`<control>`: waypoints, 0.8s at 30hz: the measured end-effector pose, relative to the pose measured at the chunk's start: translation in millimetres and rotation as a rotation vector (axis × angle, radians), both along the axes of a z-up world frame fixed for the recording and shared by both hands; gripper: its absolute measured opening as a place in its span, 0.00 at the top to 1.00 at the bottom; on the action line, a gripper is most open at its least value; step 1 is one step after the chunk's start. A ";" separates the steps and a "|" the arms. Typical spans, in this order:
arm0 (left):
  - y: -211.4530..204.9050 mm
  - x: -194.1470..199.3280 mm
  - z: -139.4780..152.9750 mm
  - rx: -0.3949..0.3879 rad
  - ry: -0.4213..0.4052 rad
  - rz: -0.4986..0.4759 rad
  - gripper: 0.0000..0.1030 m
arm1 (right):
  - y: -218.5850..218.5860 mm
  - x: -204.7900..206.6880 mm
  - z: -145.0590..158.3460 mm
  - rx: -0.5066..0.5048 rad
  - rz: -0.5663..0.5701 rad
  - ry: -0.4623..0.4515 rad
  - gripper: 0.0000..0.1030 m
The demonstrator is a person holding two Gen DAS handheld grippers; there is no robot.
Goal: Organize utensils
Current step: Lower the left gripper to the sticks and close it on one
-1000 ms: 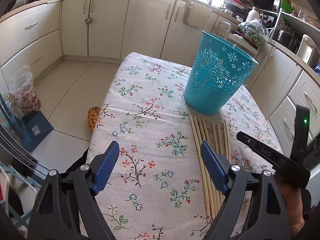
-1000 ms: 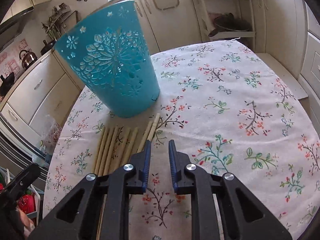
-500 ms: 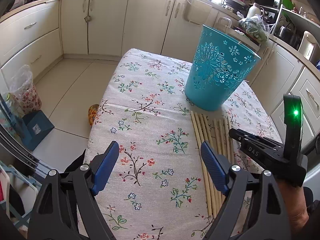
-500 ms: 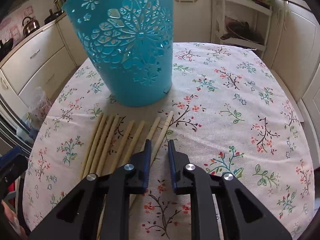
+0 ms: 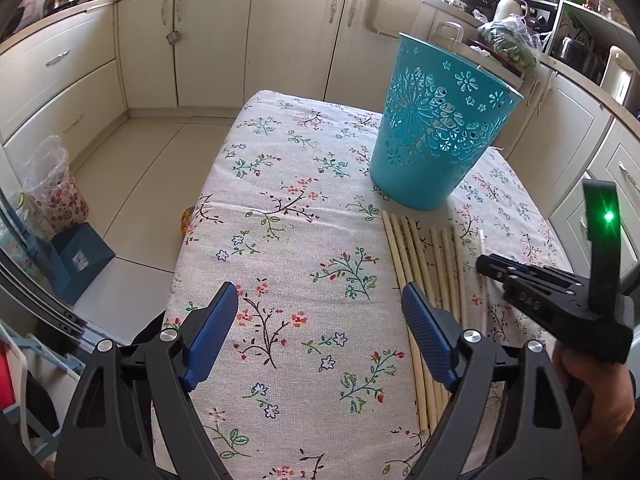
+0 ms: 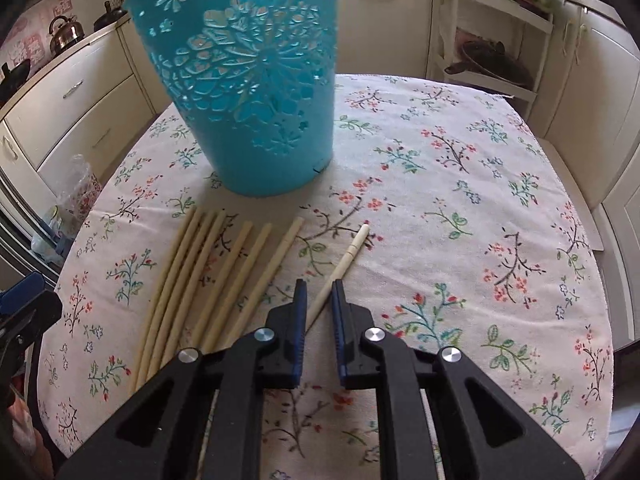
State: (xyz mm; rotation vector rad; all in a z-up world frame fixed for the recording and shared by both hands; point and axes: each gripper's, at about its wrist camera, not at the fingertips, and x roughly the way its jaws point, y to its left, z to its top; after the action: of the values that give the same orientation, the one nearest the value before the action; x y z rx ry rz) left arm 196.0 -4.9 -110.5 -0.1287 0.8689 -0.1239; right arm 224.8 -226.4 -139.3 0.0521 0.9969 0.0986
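Floral tablecloth (image 5: 304, 240) covers the table. A teal cut-out basket (image 6: 248, 92) stands upright on it. Just in front of the basket lie pale wooden chopsticks (image 6: 208, 276), side by side in a rough row, tips pointing toward the basket base but not touching it. One chopstick (image 6: 344, 260) lies a little apart to the right, angled, its near end running between the right gripper (image 6: 319, 300) fingers. That gripper's jaws stand narrow around the stick with small gaps showing on both sides; contact cannot be confirmed. The left gripper (image 5: 320, 320) hangs above bare cloth to the left of the row, jaws wide, nothing between them. The right gripper (image 5: 520, 280) shows at the right of the left view, low over the sticks.
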 end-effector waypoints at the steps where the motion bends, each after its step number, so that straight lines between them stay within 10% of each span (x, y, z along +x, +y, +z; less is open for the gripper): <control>1: -1.2 0.3 -0.3 0.003 0.002 -0.001 0.22 | -2.0 -0.4 -0.5 0.014 -0.004 -0.003 0.87; 24: -48.9 54.6 -31.0 0.145 0.097 -0.038 0.23 | -14.4 -2.4 -0.5 0.106 0.003 0.007 0.87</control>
State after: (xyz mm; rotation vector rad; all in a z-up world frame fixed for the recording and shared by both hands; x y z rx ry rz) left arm 250.6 -53.8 -141.5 0.0182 0.9740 -0.0903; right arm 222.4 -240.8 -139.8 0.1480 0.9981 0.1545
